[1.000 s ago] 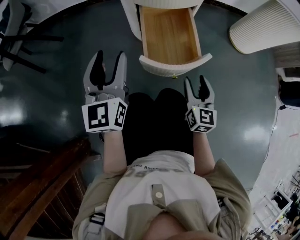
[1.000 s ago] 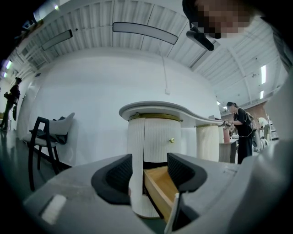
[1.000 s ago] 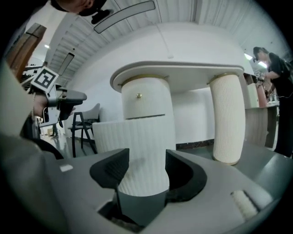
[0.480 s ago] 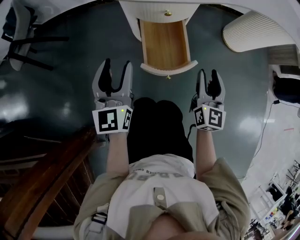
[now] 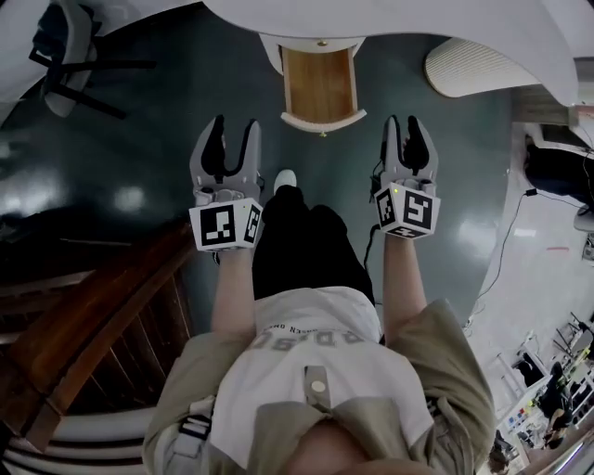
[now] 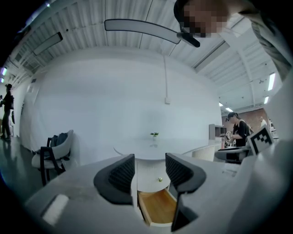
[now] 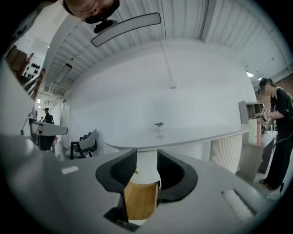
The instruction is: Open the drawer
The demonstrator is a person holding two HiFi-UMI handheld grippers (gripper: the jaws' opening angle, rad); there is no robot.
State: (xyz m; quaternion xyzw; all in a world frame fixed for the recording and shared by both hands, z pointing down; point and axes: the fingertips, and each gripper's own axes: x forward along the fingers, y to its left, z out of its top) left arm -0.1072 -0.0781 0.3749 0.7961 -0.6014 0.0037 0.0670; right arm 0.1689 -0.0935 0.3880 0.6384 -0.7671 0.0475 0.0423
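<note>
The drawer [image 5: 318,85] stands pulled out from the white pedestal under the table, its wooden inside bare, with a small brass knob [image 5: 322,134] on its curved white front. Both grippers hang in the air well short of it, pointing level toward it. My left gripper [image 5: 232,139] is open; its jaws have just been closing a little with nothing between them. My right gripper [image 5: 404,134] is narrower; its jaws have just been closing, also on nothing. The drawer [image 6: 158,205] shows past my left gripper [image 6: 150,171], and the drawer [image 7: 139,199] past my right gripper [image 7: 146,169].
A white round table [image 5: 390,19] covers the pedestal. A dark chair [image 5: 65,46] stands at the upper left, a ribbed white cylinder [image 5: 473,70] at the upper right, a wooden stair rail [image 5: 83,334] at the lower left. A person [image 7: 279,137] stands far right.
The drawer has drawn away up the head view as both grippers backed off from it. The right jaws have narrowed. The right gripper has come level with the left.
</note>
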